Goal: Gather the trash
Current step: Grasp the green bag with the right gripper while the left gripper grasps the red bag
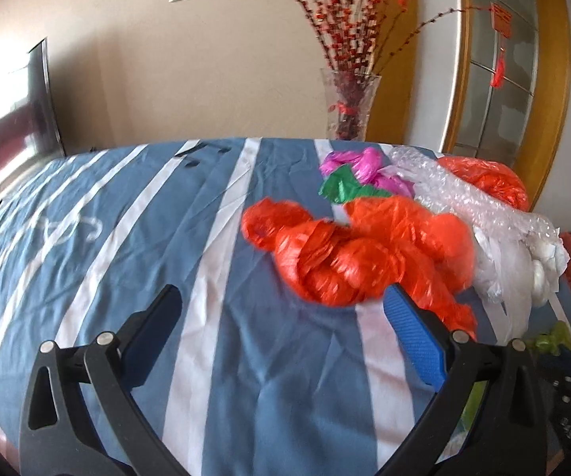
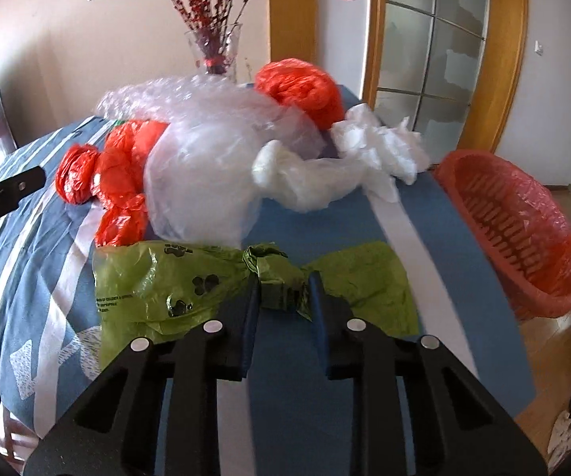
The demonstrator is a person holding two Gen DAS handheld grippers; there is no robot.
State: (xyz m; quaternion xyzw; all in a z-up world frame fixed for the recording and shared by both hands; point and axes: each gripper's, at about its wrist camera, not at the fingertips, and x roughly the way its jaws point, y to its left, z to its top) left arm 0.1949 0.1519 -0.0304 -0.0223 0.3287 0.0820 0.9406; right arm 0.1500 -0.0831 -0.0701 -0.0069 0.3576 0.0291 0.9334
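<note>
On the blue-and-white striped bed, at its near edge, the right gripper is clenched on the twisted middle of a green bag printed with black paw marks; the bag's two ends spread flat to either side of the jaws. The left gripper is released, its jaws spread wide above bare sheet, with its right finger against or just in front of the near edge of a knotted orange bag; the blur hides whether they touch.

Taking the green bag as landmark: just behind it lies a big clear bag, and left of that the same knotted orange bag. Behind the clear bag stretches one sheet of bubble wrap. Right of the clear bag sit two white crumpled bags, touching. A second orange bag, balled up, lies at the far edge of the bed. From the left wrist view, one pink bag and one dark green scrap lie beyond the knotted orange bag.

Right of the green bag, off the bed's edge, stands one red basket lined with red plastic. Behind the bed a glass vase holds red-berried twigs.
</note>
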